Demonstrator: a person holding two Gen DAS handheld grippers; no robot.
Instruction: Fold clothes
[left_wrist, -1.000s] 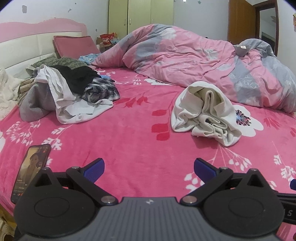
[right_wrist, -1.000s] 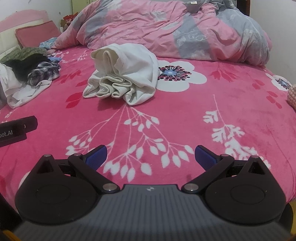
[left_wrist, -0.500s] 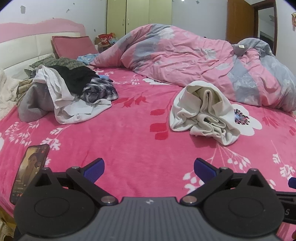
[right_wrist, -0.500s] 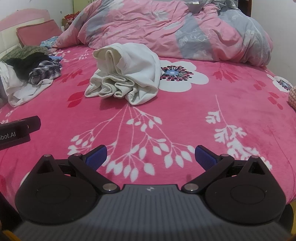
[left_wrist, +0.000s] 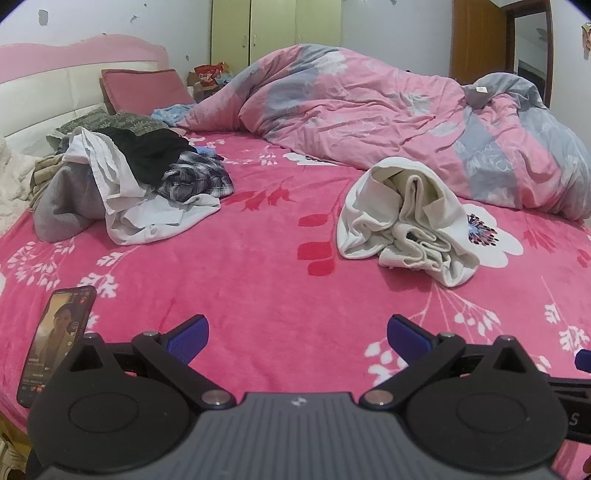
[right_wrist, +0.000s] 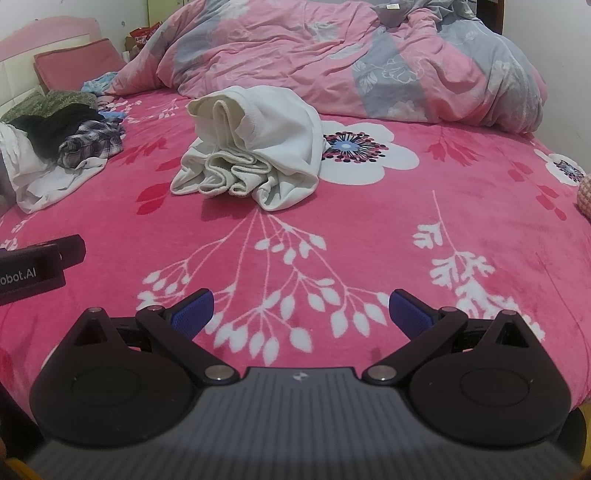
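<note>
**Both claws spread wide, white garment lying loose on the bed**

Right now both grippers hang low over the near edge of the pink flowered blanket (left_wrist: 258, 258), and neither holds anything. The left gripper (left_wrist: 297, 334) has its blue-padded fingers spread wide apart, and the right gripper (right_wrist: 301, 308) is just the same, empty and agape. Ahead of them, well apart from either claw, a crumpled white garment (right_wrist: 255, 155) sits bunched in a heap on the blanket, beside a big white printed flower. Off to the left lies a jumbled pile of clothes (left_wrist: 129, 177), grey, white, black and plaid. A phone (left_wrist: 55, 343) with its screen lit rests near the left claw. Behind it all a pink and grey quilt (left_wrist: 388, 122) is heaped.
</note>
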